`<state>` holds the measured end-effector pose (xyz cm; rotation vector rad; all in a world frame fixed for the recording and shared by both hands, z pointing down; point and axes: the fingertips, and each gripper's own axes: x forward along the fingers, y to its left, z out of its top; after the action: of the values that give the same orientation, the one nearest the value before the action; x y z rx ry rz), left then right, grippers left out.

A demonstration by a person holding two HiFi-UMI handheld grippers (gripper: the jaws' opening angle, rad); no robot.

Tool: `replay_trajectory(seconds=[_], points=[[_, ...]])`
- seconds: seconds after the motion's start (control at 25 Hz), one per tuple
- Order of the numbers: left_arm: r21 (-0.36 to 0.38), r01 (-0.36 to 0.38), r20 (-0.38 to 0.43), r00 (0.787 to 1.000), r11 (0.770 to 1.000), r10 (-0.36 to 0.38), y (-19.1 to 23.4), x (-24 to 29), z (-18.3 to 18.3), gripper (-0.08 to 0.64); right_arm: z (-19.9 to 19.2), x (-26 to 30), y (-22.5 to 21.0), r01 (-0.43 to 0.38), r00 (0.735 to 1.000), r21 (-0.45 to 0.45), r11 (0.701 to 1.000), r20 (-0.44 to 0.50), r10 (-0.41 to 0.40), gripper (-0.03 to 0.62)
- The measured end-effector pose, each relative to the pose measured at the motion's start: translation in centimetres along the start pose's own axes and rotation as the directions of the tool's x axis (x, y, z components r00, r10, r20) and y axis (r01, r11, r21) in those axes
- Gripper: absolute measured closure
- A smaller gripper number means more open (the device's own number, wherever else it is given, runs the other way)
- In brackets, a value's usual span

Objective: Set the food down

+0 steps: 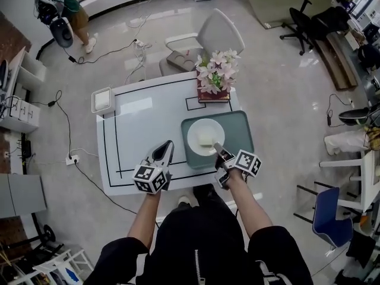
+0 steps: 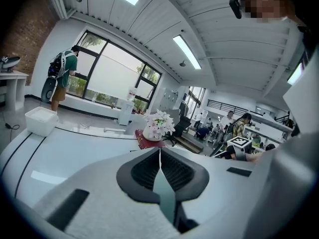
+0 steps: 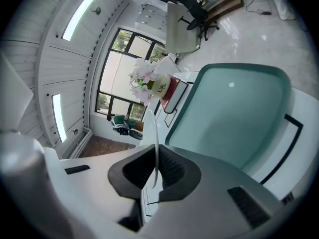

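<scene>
A pale block of food (image 1: 206, 138) lies on a white plate (image 1: 196, 141) over the teal tray (image 1: 240, 129) on the white table. My right gripper (image 1: 218, 149) is shut on the plate's near rim. In the right gripper view the thin rim (image 3: 155, 133) runs edge-on between the closed jaws of that gripper (image 3: 155, 176), with the tray (image 3: 234, 118) beyond. I cannot tell whether the plate rests on the tray. My left gripper (image 1: 166, 147) hovers over the table's front part, left of the tray. In its own view the left gripper (image 2: 160, 156) is shut with nothing held.
A pot of pink flowers (image 1: 215, 73) on a red book stands at the table's far edge behind the tray. A white box (image 1: 102, 100) sits at the far left corner. A white chair (image 1: 208, 37) stands beyond the table. A person (image 1: 62, 2) is far off.
</scene>
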<state>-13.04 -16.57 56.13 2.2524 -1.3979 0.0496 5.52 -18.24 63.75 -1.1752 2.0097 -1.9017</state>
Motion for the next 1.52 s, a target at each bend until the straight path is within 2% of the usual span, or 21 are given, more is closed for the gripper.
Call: replay_trajectory(seconds=[0.4,1.0,1.52], points=[[-0.019,-0.052,-0.024,0.998,0.998,0.051,0.8,5.8,1.1,0.546,4.6,3.3,-2.2,0.016,0.997,0.010,1.000,-0.071,-0.016,0.576],[-0.014,-0.024,-0.106,0.994,1.000,0.022,1.4,8.9,0.2,0.546,4.0,4.7,-6.1,0.080,0.993,0.094,0.992,-0.100,-0.071,0.576],[-0.030,0.007,-0.126,0.992,1.000,-0.011,2.0,8.8,-0.7,0.546,2.5,3.9,-10.3,0.229,0.972,0.173,0.958,-0.091,-0.215,0.577]])
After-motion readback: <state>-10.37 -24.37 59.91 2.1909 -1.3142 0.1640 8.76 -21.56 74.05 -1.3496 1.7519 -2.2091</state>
